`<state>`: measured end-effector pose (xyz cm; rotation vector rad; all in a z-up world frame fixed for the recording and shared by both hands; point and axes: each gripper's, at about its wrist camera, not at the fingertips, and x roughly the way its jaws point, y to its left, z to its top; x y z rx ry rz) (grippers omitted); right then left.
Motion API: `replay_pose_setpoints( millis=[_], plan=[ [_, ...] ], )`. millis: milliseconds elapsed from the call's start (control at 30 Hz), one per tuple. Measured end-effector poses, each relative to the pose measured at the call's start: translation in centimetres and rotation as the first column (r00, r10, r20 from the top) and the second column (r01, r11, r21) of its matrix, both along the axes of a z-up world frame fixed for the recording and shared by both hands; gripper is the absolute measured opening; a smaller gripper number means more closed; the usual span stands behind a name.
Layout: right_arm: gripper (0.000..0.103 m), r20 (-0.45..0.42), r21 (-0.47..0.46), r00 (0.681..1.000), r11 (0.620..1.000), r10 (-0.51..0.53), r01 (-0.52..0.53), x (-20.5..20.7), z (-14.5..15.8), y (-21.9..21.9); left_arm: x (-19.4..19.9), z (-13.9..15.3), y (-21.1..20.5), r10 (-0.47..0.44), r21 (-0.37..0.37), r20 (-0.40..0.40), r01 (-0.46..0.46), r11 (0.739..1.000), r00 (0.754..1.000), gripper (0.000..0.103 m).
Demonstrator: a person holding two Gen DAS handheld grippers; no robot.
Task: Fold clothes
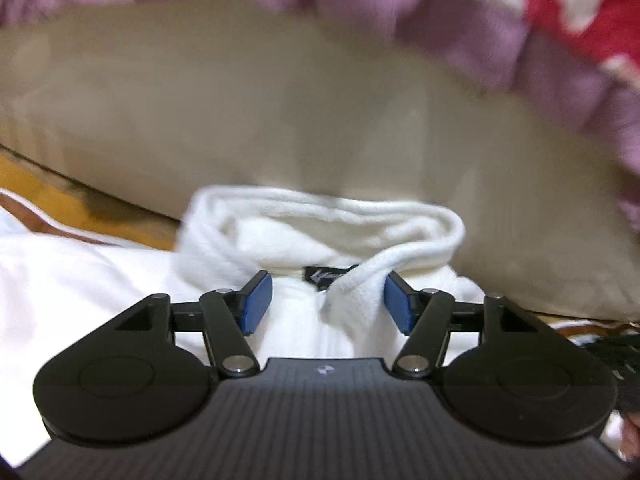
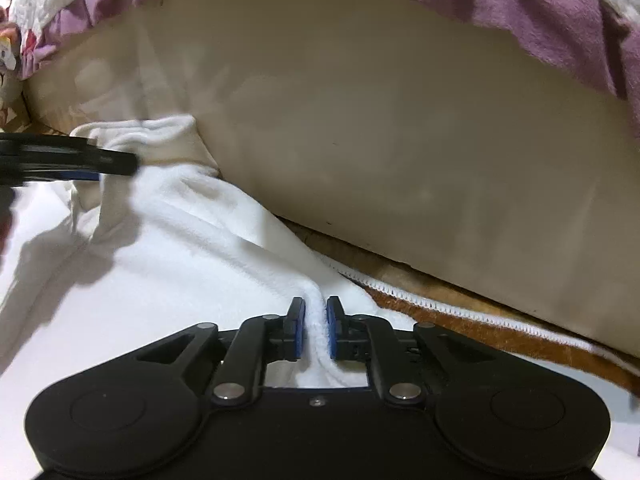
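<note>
Between the spread blue pads of the left gripper (image 1: pixel 327 300), in the left wrist view, lies the collar of a white fleece garment (image 1: pixel 320 220); the jaws stand wide and neither pad presses the cloth. A rolled collar edge curls across the gap towards the right pad. Just beyond the pads a small black neck label (image 1: pixel 326 276) carries pale writing, too blurred to read. Behind the collar rises a large beige cushion (image 1: pixel 280 100), with a purple ruffled fabric (image 1: pixel 500 36) and a red cloth with white patches (image 1: pixel 580 8) along the top. An orange-brown blanket (image 1: pixel 48 196) shows at the left, under the garment.

Turning to the right wrist view, the right gripper (image 2: pixel 316 330) is pinched narrow on a raised ridge of the same white fleece garment (image 2: pixel 180 248), both pads pressing it. The garment spreads leftwards, where the left gripper (image 2: pixel 116 164) reaches in over the collar. A white stitched hem (image 2: pixel 440 308) edges the orange-brown blanket (image 2: pixel 460 328) beside the beige cushion (image 2: pixel 400 140).
</note>
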<state>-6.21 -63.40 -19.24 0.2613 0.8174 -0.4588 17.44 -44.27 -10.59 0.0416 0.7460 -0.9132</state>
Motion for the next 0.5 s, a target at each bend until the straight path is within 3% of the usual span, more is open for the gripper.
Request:
replay_pose_setpoints(
  millis=[67,167,233,367,433,500],
  plan=[
    [0.013,-0.004,0.011,1.000,1.000,-0.011,0.011,-0.1,-0.5,-0.2,0.2,0.7,3.5,0.038,0.015,0.049,-0.039,0.999,0.998,0.074],
    [0.013,-0.037,-0.030,0.999,1.000,-0.007,0.006,0.5,-0.5,0.2,0.9,0.8,9.1,0.127,0.054,0.106,-0.133,0.990,0.986,0.074],
    [0.017,-0.057,-0.066,0.998,0.998,-0.012,0.008,1.0,-0.4,0.6,2.3,0.4,12.2,0.235,0.117,0.130,-0.250,0.961,0.963,0.074],
    [0.038,-0.034,-0.175,0.999,0.985,-0.016,0.010,1.7,1.1,2.1,5.4,-0.3,19.1,0.430,0.196,0.144,-0.452,0.870,0.891,0.074],
    [0.040,0.029,-0.205,1.000,0.979,-0.003,0.009,1.4,2.1,2.6,6.4,-0.5,23.0,0.531,0.232,0.153,-0.553,0.800,0.833,0.074],
    [0.040,0.116,-0.107,0.993,0.994,0.025,-0.013,1.4,2.5,2.5,7.3,-0.6,27.1,0.637,0.257,0.145,-0.650,0.715,0.757,0.074]
  ],
)
